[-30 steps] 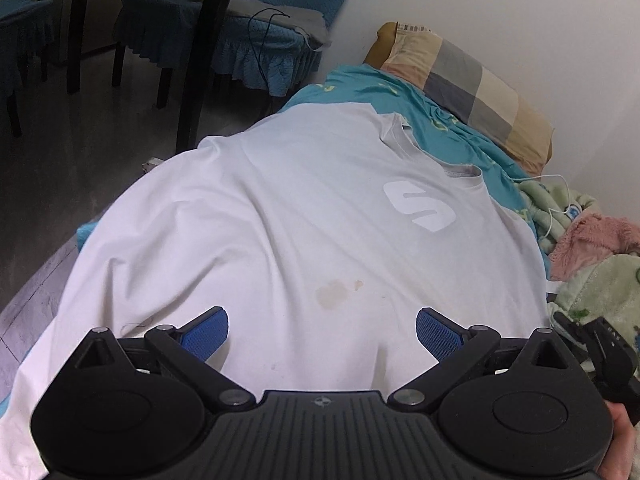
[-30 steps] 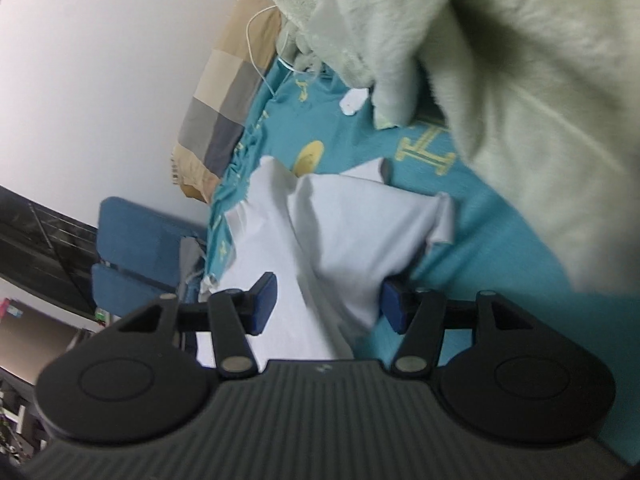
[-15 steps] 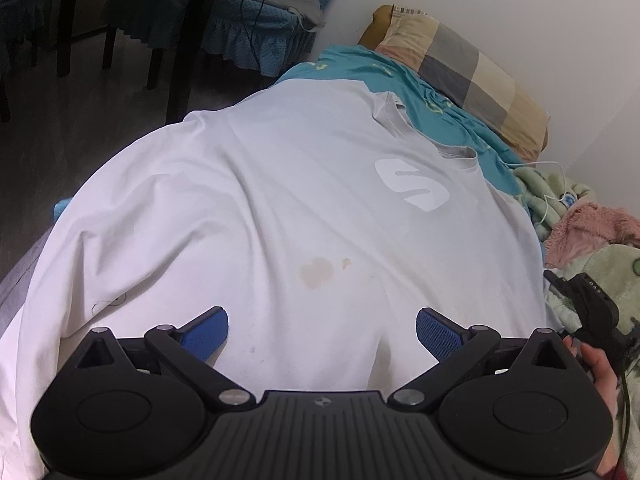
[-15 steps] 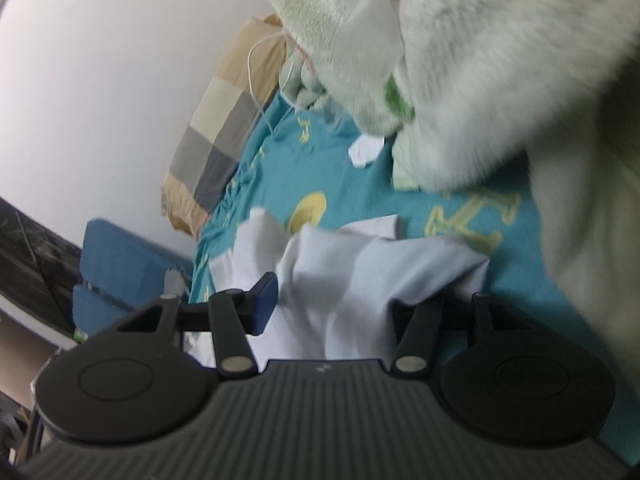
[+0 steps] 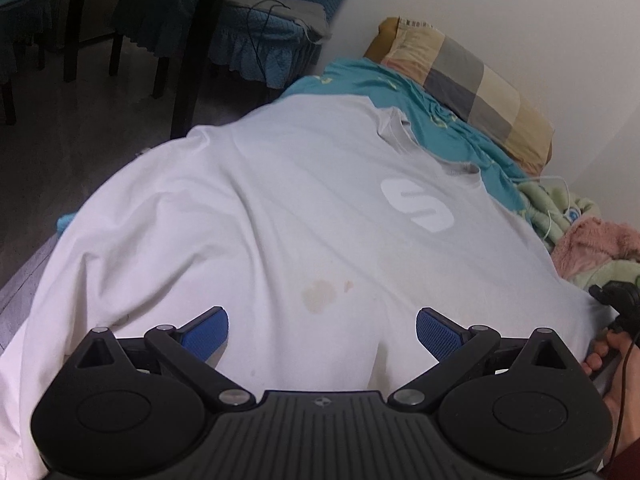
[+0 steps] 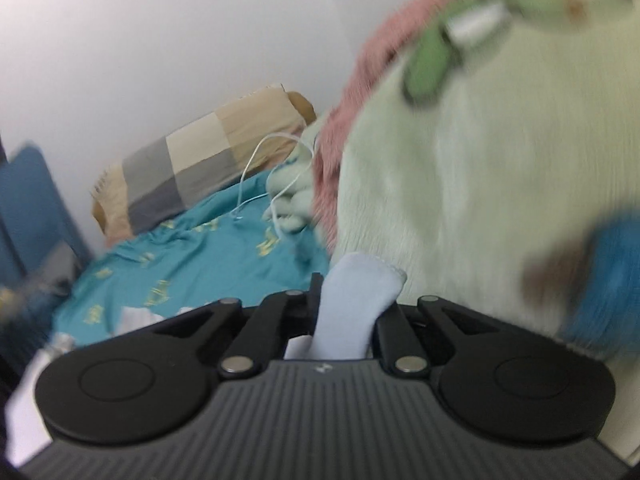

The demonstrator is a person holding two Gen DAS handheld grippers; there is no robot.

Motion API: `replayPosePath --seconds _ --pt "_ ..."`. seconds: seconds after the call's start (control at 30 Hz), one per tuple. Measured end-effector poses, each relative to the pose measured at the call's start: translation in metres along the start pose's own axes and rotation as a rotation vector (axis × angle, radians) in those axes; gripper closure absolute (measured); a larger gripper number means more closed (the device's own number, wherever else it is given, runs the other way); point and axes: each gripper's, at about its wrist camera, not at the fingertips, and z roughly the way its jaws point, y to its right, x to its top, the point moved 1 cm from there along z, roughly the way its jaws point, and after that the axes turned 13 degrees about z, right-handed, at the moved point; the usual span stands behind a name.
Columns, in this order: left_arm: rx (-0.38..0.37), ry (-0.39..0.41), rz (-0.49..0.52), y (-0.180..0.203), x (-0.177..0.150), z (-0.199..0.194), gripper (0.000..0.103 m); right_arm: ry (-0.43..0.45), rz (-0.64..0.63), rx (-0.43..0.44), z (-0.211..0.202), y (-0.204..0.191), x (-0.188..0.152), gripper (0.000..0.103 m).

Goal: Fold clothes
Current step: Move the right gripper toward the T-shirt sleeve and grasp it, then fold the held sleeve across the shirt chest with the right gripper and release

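Left gripper (image 5: 322, 330) spread wide, blue pads (image 5: 205, 334) hovering just over lower part of white t-shirt (image 5: 280, 220), nothing between them. T-shirt laid face-up across teal bed sheet (image 5: 348, 76), mostly flat w/ soft ridges running lengthwise; brownish stain (image 5: 319, 295) near hem, white "S" logo (image 5: 418, 210) on chest, grey-edged neckline (image 5: 400, 132) pointing toward checked pillow (image 5: 468, 84) at far end by wall. Vs 1 s ago: right gripper (image 6: 348, 300) was wide apart around a bunched sleeve, now pinched tight on a fold of the t-shirt's pale fabric sticking up between the fingers; right view swung & blurred, pillow now upper left instead of far left edge; left view much the same, only nudged closer to shirt. Left view only: whole shirt spread, stain, logo, right-hand gripper body (image 5: 618, 300) at shirt's right edge w/ person's fingers (image 5: 600, 360) beside it, dark floor, chair w/ blue ruffled cover (image 5: 256, 44) beyond bed. Right view only: the clamped fabric itself, close fuzzy pale-green blanket (image 6: 480, 200) filling right side w/ pink trim (image 6: 344, 132), white cable (image 6: 276, 176) lying over sheet toward pillow. Far back in both: plain white wall.
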Motion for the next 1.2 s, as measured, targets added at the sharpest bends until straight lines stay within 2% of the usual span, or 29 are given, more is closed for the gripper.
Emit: replayPosePath --seconds 0.07,0.17,0.23,0.33,0.4,0.5,0.57,0.63,0.7,0.77,0.83,0.9,0.97,1.1,1.2 --pt "-0.005 0.015 -0.009 -0.002 0.004 -0.005 0.002 0.03 -0.086 -0.02 -0.001 -0.011 0.007 0.096" --pt "-0.011 0.029 -0.005 -0.005 0.009 -0.013 0.002 0.044 -0.149 -0.043 -0.007 -0.026 0.011 0.096" --pt "-0.014 0.051 0.004 -0.006 0.013 -0.02 0.002 0.067 -0.187 -0.016 -0.021 -0.041 0.01 0.096" --pt "0.0 0.101 0.023 -0.011 0.023 -0.034 0.002 0.079 -0.271 0.093 -0.046 -0.087 -0.005 0.095" --pt "0.03 0.145 0.042 -0.018 0.03 -0.046 0.002 0.07 -0.352 0.192 -0.063 -0.127 -0.027 0.095" --pt "0.074 0.198 0.052 -0.031 0.039 -0.061 0.002 -0.045 -0.472 0.35 -0.086 -0.178 -0.084 0.095" --pt "0.094 0.218 0.04 -0.039 0.043 -0.068 0.002 -0.148 -0.534 0.407 -0.098 -0.2 -0.129 0.095" --pt "0.099 0.228 0.034 -0.046 0.046 -0.074 0.002 -0.259 -0.57 0.419 -0.096 -0.21 -0.17 0.095" --pt "0.099 0.231 0.047 -0.049 0.046 -0.077 0.002 -0.338 -0.593 0.392 -0.086 -0.211 -0.201 0.094" --pt "0.096 0.22 0.071 -0.048 0.044 -0.074 0.002 -0.414 -0.581 0.364 -0.072 -0.205 -0.215 0.093" --pt "0.078 0.206 0.085 -0.045 0.042 -0.069 0.002 -0.43 -0.556 0.372 -0.072 -0.197 -0.208 0.088" --pt "0.057 0.2 0.103 -0.038 0.041 -0.064 0.002 -0.449 -0.531 0.387 -0.083 -0.19 -0.196 0.052" --pt "0.046 0.202 0.133 -0.029 0.04 -0.06 0.002 -0.453 -0.491 0.431 -0.104 -0.181 -0.178 0.043" --pt "0.044 0.216 0.212 -0.012 0.033 -0.058 0.002 -0.413 -0.489 0.471 -0.168 -0.166 -0.142 0.042" --pt "0.029 0.214 0.261 0.001 0.026 -0.057 0.002 -0.367 -0.447 0.456 -0.22 -0.14 -0.11 0.042"
